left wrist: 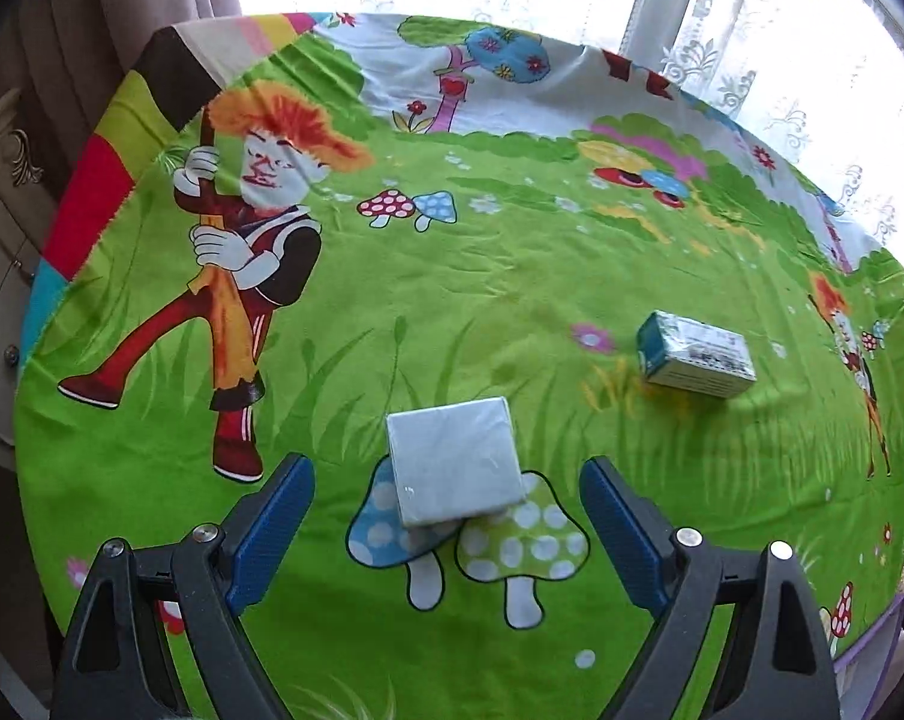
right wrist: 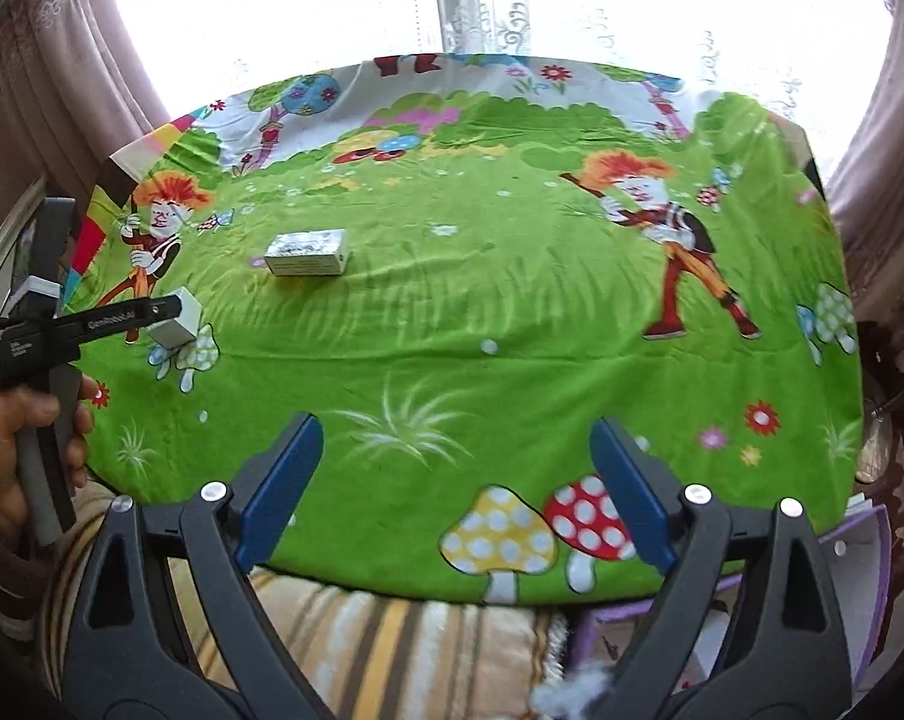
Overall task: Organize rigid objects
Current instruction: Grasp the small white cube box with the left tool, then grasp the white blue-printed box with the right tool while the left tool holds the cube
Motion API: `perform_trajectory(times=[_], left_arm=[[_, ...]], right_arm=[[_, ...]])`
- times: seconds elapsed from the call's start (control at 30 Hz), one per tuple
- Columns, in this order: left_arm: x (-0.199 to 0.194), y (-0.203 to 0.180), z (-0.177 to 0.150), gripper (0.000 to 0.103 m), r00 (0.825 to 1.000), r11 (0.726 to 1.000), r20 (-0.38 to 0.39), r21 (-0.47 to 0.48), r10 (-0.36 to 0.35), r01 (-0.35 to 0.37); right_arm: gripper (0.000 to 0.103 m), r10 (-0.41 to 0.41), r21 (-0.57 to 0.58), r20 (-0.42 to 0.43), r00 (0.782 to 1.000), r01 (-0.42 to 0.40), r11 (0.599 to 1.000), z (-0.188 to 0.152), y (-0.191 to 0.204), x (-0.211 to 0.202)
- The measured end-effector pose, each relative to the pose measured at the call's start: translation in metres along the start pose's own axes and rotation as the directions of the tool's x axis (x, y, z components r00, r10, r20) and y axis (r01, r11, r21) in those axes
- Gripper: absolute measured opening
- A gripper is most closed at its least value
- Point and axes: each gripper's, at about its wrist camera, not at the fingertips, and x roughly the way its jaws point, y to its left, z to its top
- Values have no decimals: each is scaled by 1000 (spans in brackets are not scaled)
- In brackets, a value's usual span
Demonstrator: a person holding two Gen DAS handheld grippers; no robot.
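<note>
Your left gripper [left wrist: 446, 516] has its blue jaws spread wide with nothing between the pads, hanging just short of the grey square box [left wrist: 454, 459] that sits on the mushroom print near the table's near-left side. Your right gripper [right wrist: 457, 480] is wide open and empty too, parked over bare cloth at the near edge, well apart from both boxes.

What I'd watch for: the grey box lies turned a bit against the jaw line, so if you close as is, one pad probably hits a corner first and spins it instead of clamping. It also looks glossy, like it's wrapped in film, so it could slip. And the green cartoon tablecloth [left wrist: 452, 276] is wrinkly and loose; drag a fingertip and you may bunch it up and shove the box along.

Looks-wise, the grey box is flat, plain, pale, with no print I can read. The second one, a white and teal carton [left wrist: 694, 354], lies flat farther out to the right, with small text on its faces, too blurry to read.
</note>
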Motion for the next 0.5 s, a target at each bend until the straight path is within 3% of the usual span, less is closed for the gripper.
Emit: perform_trajectory(times=[0.03,0.07,0.1,0.13,0.2,0.5], left_arm=[[10,1,4,90,1000,1000,-19,4,11,-10],[17,2,5,80,999,1000,-29,5,17,-17],[23,3,6,64,999,1000,-41,10,18,-17],[26,3,6,62,999,999,-35,23,27,-26],[25,2,5,47,1000,998,-13,51,26,-26],[15,17,4,46,998,998,30,21,-57,56]], right_arm=[[95,7,-9,-7,1000,-7,1000,9,11,11],[95,15,-16,-17,1000,-15,1000,18,22,23],[95,27,-24,-24,999,-27,999,26,33,34],[96,34,-31,-31,999,-35,999,34,43,45],[97,32,-40,-52,998,-34,999,48,61,71],[97,29,-43,-115,993,-34,999,80,114,159]])
